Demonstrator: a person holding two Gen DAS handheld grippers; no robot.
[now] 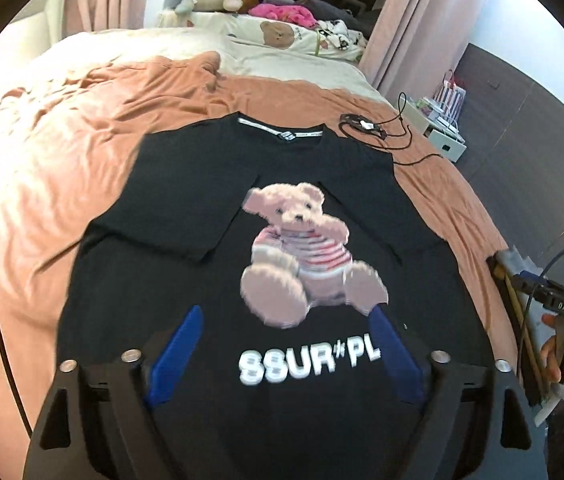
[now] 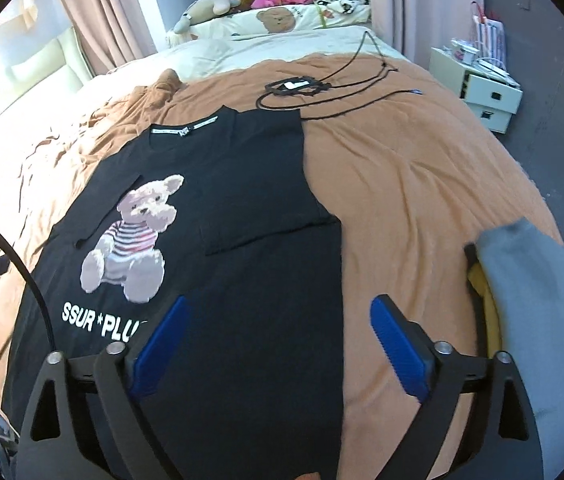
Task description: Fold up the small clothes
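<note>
Both tongs, left and right, stand apart and empty above the black T-shirt, a light, limp garment best pinched at its hem corners nearest the bed's near edge.

Below me a black T-shirt lies flat on the orange bedcover, print up: a teddy bear in a striped shirt over white letters. Both sleeves are folded inward onto the chest.

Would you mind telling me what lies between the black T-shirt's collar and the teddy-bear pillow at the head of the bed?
In the right wrist view, a black cable coiled on the orange blanket, then cream sheet, separates the T-shirt from the pillow.
</note>
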